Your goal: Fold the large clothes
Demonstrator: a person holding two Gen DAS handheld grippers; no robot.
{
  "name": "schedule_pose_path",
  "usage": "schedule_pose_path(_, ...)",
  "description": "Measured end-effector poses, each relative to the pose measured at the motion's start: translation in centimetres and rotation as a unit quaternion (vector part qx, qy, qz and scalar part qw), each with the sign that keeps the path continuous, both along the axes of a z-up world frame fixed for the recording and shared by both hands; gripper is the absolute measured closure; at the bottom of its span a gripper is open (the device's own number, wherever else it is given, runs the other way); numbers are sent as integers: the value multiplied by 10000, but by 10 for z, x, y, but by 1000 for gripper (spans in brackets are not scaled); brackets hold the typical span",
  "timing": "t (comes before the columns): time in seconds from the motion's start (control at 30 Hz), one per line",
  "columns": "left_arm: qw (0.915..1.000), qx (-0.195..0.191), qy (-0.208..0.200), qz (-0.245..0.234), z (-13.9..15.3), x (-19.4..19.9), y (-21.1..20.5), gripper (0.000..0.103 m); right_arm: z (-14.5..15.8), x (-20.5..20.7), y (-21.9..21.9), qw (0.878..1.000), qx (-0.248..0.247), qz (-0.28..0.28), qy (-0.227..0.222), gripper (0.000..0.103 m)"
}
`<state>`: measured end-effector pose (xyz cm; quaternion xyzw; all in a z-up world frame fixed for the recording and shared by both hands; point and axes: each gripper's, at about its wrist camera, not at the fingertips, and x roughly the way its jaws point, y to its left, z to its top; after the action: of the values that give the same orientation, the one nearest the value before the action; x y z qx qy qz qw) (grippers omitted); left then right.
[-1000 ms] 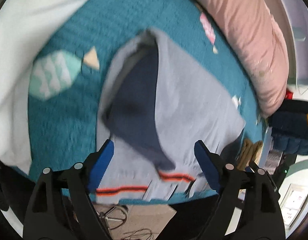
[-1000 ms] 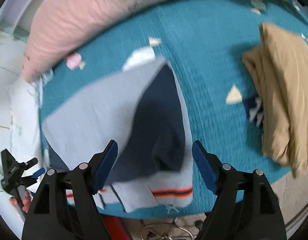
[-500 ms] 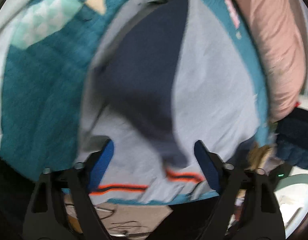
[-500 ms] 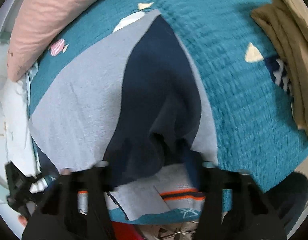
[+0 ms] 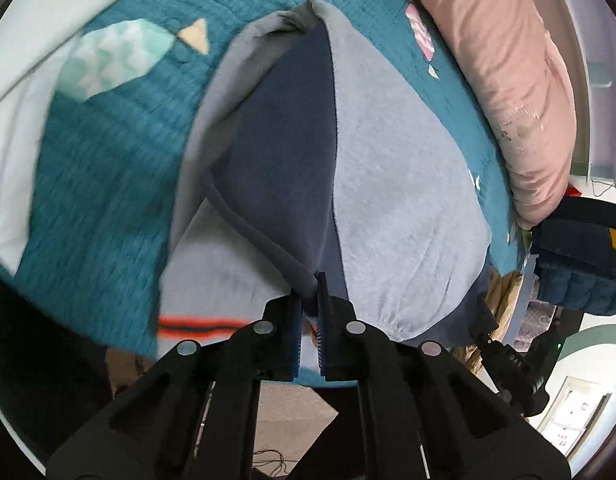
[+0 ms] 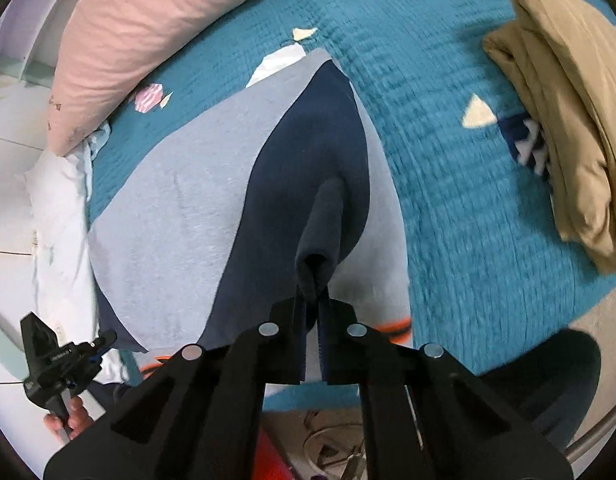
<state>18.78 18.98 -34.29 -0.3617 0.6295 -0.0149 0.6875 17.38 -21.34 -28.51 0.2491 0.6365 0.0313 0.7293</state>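
Left gripper (image 5: 310,312): its fingers were spread wide a second ago; now they are pinched together on a navy edge of the garment, low in the centre of the left wrist view.
Right gripper (image 6: 311,312): the same change, from wide apart to clamped on a bunched navy fold, low in the centre of the right wrist view.
What that means: I judge both grasps are made, so the next step is probably lifting or carrying this near edge over for a fold.
Garment (image 5: 396,184): a large grey top with a navy panel (image 6: 312,152) lies spread on the bed, filling the middle of both views; its orange-striped hem (image 5: 200,325) sits at the near edge, lower left of the left wrist view.
Bedspread (image 5: 108,184): teal and quilted, under the garment, with pale fish and triangle patches toward the upper left.
Pink bolster (image 6: 148,28): along the far side, upper left of the right wrist view, apart from the garment.
Tan clothes (image 6: 560,128): a folded pile at the right edge of the right wrist view, well apart from the garment.
Writing: small white lettering shows on the other gripper's body at lower right of the left wrist view, too small to read with confidence; no brand visible on the garment.
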Motion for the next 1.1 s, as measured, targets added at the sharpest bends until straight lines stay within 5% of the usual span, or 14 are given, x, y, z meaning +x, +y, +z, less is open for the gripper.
schedule_pose_path(0.17, 9998, -94, 153, 83, -4, -37, 5, 98, -4, -25, -4, 9997, 26, 38, 224, 99)
schedule_pose_path(0.33, 9968, 439, 627, 241, -34, -52, 24, 99, -29, -28, -7, 9992, -75, -20, 384, 99)
schedule_pose_path(0.4, 9952, 84, 871, 433, -51, -55, 34, 99, -52, -23, -3, 9979, -73, -44, 637, 92)
schedule_pose_path(0.47, 9965, -111, 676, 475, -47, -56, 35, 98, -64, -20, 1, 9967, -107, -65, 801, 86)
schedule_pose_path(0.53, 9986, -25, 374, 380, -33, -52, 35, 77, -60, -23, 5, 9970, -75, -78, 765, 71)
schedule_pose_path(0.57, 9988, 14, 289, 383, -28, -51, 37, 39, -55, -25, 7, 9974, -63, -73, 720, 57)
schedule_pose_path(0.6, 9987, 43, 134, 482, -21, -47, 39, 28, -51, -27, 8, 9975, -99, -92, 690, 50)
schedule_pose_path(0.77, 9968, -287, 141, 736, -30, -19, 45, 25, -31, -40, 17, 9981, -115, -72, 600, 36)
schedule_pose_path(0.83, 9943, -451, 363, 892, -48, -6, 45, 27, -29, -40, 19, 9983, -111, 3, 579, 36)
schedule_pose_path(0.9, 9938, -262, 446, 985, -53, -2, 47, 65, -29, -38, 22, 9983, -169, 46, 552, 36)
schedule_pose_path(0.93, 9946, -102, 512, 895, -57, 0, 44, 74, -29, -38, 21, 9982, -217, 37, 558, 36)
schedule_pose_path(0.97, 9952, -36, 465, 855, -54, -2, 44, 94, -28, -38, 20, 9982, -234, 22, 556, 36)
schedule_pose_path(1.0, 9958, -261, 189, 855, -46, -9, 45, 102, -30, -35, 20, 9983, -207, 9, 536, 36)
schedule_pose_path(1.1, 9955, -280, -94, 899, -23, -27, 44, 102, -26, -33, 21, 9985, -264, 15, 471, 36)
